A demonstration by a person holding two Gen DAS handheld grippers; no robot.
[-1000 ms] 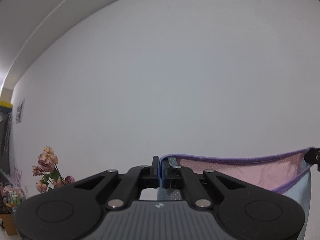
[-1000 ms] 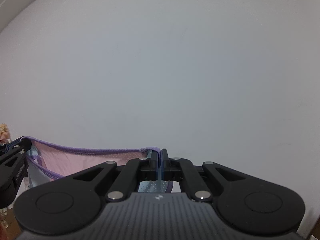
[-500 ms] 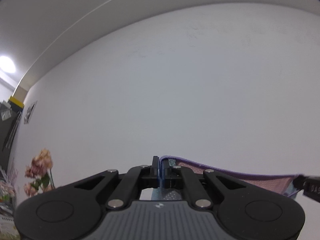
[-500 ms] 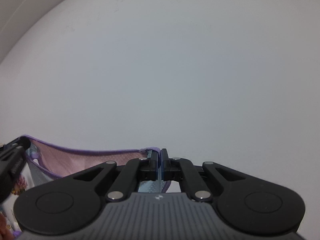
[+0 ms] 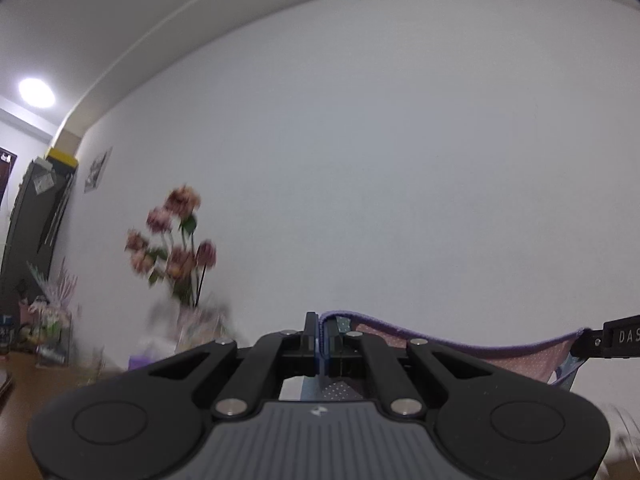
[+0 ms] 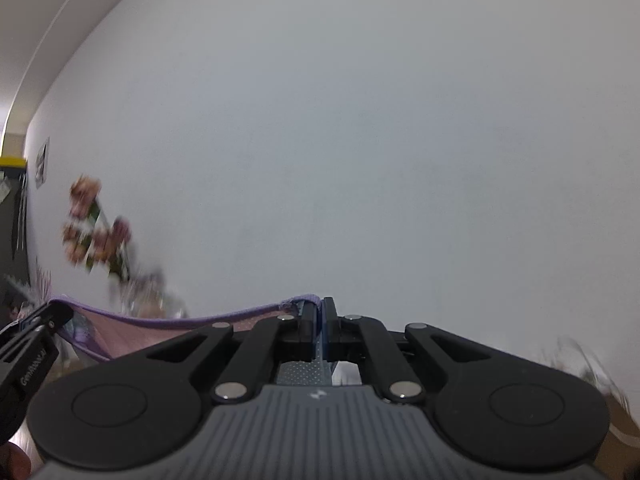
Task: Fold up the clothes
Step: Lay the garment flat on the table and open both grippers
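Left gripper (image 5: 320, 334): black two-finger claw, jaws pinched tight on the purple-trimmed hem of a pink dotted garment (image 5: 480, 354).
Right gripper (image 6: 319, 320): matching black claw, jaws closed on the opposite corner of the hem.
Garment: held aloft between the two claws, hem sagging slightly, pale blue dotted cloth hanging below.
Surface: brown wooden tabletop (image 5: 24, 376) shows low at the left, blurred.
Room: plain white wall (image 5: 380, 180) fills both views; pink flowers in a vase (image 5: 176, 248) stand left, a round ceiling lamp (image 5: 36, 92) glows above.
Edges: dark tall cabinet (image 5: 28, 232) at far left; open wall to the right.
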